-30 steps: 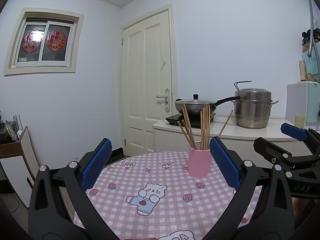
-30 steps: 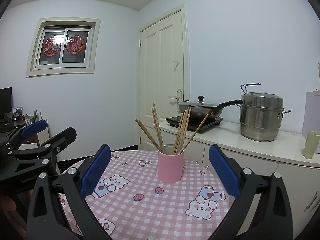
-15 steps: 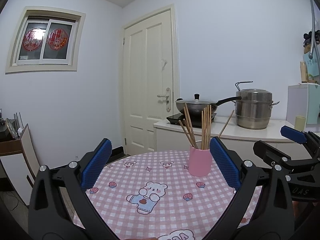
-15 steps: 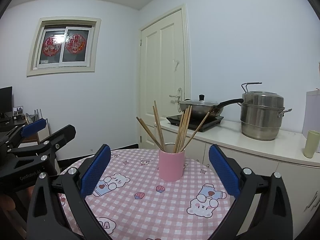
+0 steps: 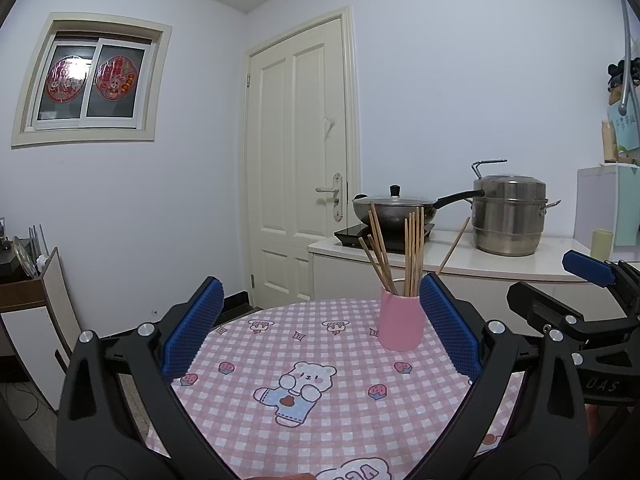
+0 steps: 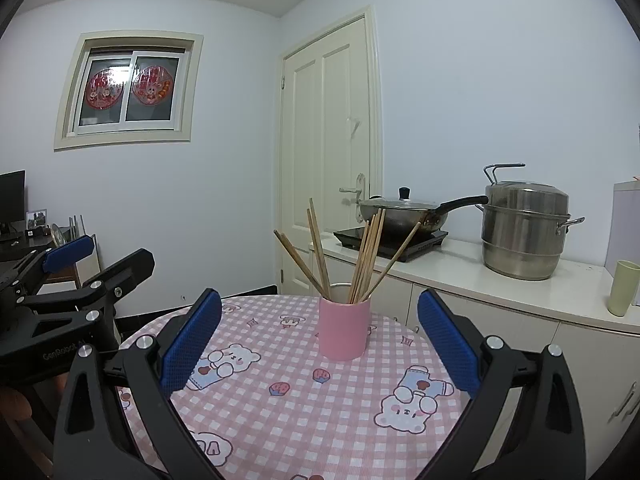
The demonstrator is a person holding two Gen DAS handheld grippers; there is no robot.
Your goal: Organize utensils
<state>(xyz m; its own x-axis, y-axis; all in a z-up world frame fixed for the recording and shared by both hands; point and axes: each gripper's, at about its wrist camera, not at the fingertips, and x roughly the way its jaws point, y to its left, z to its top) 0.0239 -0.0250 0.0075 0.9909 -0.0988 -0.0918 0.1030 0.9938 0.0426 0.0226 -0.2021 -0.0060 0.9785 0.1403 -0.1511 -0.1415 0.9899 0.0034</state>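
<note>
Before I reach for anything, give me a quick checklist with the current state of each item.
1. Left gripper open and empty: ok.
2. Right gripper open and empty: ok.
3. Pink cup upright on the checked tablecloth: ok.
4. Chopsticks standing in the cup, fanned out at different angles: ok.
5. Loose utensils left on the cloth to collect: none seen in either view, but the near edge is hidden behind the grippers: cannot tell.
6. Grippers apart from the cup, nothing touching: ok.
</note>
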